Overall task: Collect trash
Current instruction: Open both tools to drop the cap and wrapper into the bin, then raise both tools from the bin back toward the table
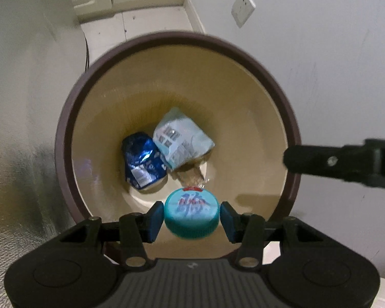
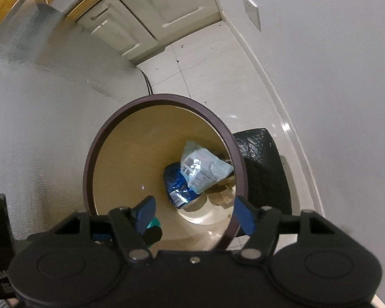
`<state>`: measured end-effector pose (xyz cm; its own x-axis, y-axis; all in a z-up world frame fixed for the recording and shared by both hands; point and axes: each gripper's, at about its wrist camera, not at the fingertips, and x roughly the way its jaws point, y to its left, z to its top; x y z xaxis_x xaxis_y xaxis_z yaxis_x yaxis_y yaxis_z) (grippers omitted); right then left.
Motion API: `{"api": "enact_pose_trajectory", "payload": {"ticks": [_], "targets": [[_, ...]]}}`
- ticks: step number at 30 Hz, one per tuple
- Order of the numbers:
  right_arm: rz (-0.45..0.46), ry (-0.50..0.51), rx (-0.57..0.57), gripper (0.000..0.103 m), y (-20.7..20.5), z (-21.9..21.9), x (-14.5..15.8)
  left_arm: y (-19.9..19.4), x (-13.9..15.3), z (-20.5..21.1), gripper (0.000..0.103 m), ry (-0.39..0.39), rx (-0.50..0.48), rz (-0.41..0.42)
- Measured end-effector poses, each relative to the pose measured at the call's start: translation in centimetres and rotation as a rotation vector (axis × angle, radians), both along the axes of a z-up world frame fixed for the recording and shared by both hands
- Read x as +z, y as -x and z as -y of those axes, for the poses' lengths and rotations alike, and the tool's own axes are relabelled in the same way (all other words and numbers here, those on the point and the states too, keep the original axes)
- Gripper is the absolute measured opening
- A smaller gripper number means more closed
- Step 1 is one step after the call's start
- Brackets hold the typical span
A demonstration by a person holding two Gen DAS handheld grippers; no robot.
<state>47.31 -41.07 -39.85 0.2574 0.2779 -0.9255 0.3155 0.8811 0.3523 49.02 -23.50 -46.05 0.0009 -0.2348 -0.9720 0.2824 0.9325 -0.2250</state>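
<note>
A round trash bin with a dark brown rim [image 1: 64,138] and a beige inside fills the left wrist view. At its bottom lie a crumpled blue wrapper [image 1: 141,161], a pale blue and white packet [image 1: 182,138] and a clear brownish wrapper [image 1: 190,174]. My left gripper [image 1: 192,218] is shut on a teal bottle cap [image 1: 192,213], held over the bin's mouth. My right gripper [image 2: 195,214] stands open over the same bin [image 2: 88,169] with nothing between its pads. The blue wrapper [image 2: 177,182], the packet [image 2: 205,169] and the teal cap [image 2: 155,222] show there too.
A black bag [image 2: 261,169] sits on the tiled floor [image 2: 205,69] right of the bin. A white wall with a socket plate [image 2: 251,10] runs along the right. White cabinets [image 2: 146,7] stand at the back. A silvery textured panel [image 2: 38,107] rises on the left.
</note>
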Motion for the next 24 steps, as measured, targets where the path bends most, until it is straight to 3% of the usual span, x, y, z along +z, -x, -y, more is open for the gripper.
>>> {"api": "enact_pose_trajectory", "payload": {"ticks": [3,14,24], "targets": [[-0.004,-0.002,-0.003,0.068,0.3,0.1,0.0,0.2,-0.2,0.0,0.069,-0.005,0.012,-0.008],[-0.010,-0.004,0.034,0.068,0.6,-0.4,0.3,0.8,1.6,-0.6,0.069,-0.003,0.014,0.013],[0.023,0.050,0.116,0.068,1.2,-0.3,2.6,1.4,5.1,-2.3,0.079,-0.036,0.047,0.054]]}}
